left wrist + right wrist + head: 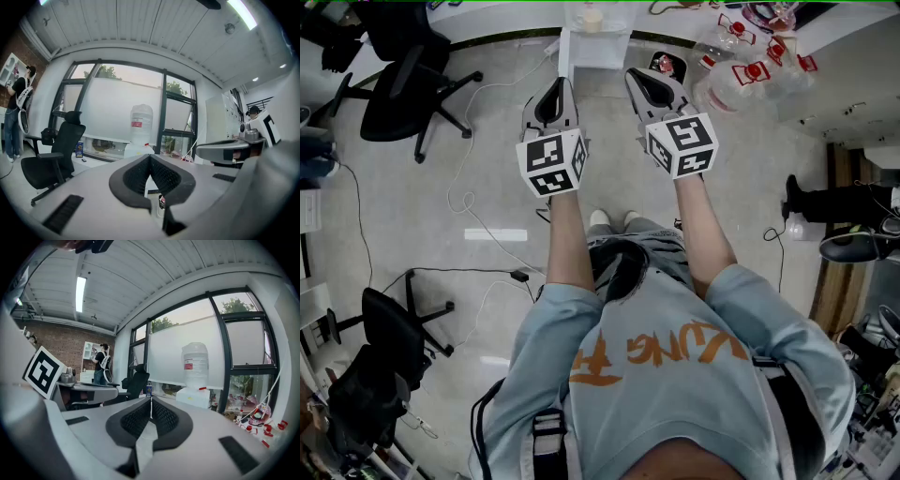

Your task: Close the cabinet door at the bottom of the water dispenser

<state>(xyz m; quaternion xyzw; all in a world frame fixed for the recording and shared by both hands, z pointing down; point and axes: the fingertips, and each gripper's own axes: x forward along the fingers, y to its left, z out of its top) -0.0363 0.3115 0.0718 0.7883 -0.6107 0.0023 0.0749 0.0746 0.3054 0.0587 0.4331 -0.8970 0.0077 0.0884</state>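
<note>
Cabinet door [563, 54] is untouched as yet, so the step in hand is the approach. Nearest, the grey two-jaw left gripper [150, 158] and right gripper [151, 401] are held out, each with its jaws pressed together on nothing. Well beyond stands the white water dispenser [598, 47] with its clear bottle [195, 363], by the window [112, 112]. The thin white panel jutting at its left in the head view looks like the open door (I cannot be sure). Next, I judge: step closer, lower a gripper and push the panel shut

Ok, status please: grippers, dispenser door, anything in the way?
Left gripper shut, empty; right gripper shut, empty. Water dispenser ahead, not reached; bottom door not visible. Clear jugs on floor at its right.
</note>
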